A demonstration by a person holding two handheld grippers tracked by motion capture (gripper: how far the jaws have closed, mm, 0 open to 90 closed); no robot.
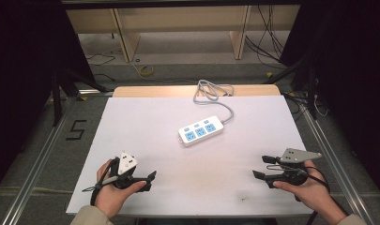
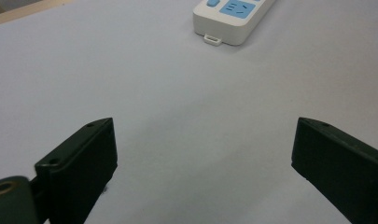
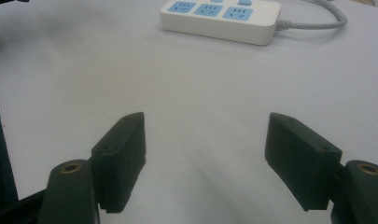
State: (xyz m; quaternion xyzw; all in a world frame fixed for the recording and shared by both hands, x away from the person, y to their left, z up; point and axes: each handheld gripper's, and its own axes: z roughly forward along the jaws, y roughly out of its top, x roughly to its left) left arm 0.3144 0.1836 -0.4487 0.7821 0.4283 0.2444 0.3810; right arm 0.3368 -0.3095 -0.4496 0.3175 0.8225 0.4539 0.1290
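High view, power strip (image 1: 201,131), bare table (image 1: 145,126)

Even overhead light, faint shadows, dark surroundings, gripper views slightly soft.

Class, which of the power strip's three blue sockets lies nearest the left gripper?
The end socket farthest from the strip's grey cord, beside the left gripper; the other two lie toward the cord.
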